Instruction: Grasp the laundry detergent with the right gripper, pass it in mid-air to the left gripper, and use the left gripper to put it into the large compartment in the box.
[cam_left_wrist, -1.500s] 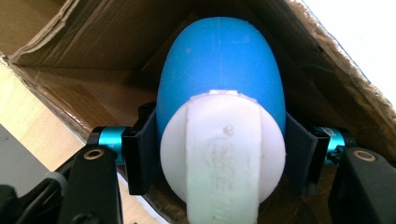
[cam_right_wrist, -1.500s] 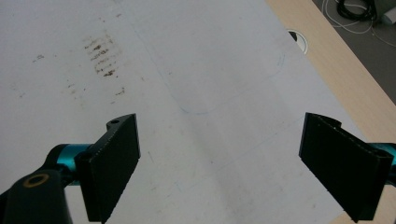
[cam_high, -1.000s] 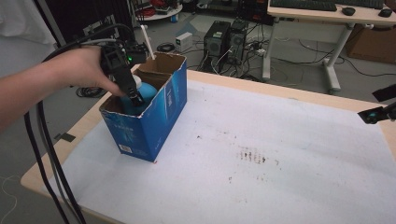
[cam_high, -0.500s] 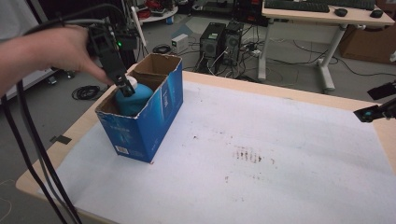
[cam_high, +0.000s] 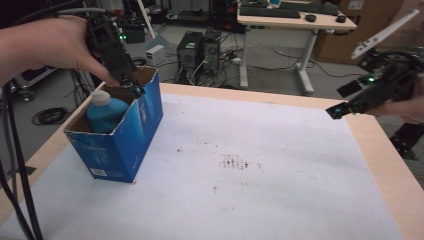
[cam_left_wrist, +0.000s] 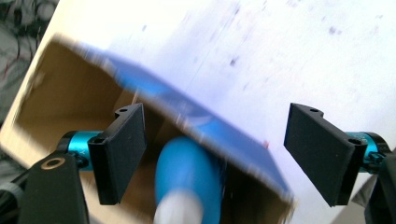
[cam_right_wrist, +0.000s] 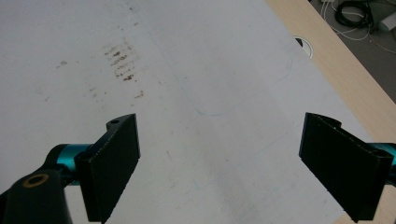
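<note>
High view: bottle (cam_high: 106, 112) below left claw (cam_high: 134, 90)

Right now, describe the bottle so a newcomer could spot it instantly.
Start at the table with its white cover, then go to the open blue cardboard box near its left edge. The bottle stands upright inside that box, just below the left claw, whose jaws are open and off it. It is bright blue with a white cap, the one thing in the box.

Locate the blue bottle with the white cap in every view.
High view: blue bottle upright inside the blue box, left of centre.
Left gripper view: bottom centre, in the box.
Right gripper view: not in it.
Shared landmark: the stained white table cover.
</note>
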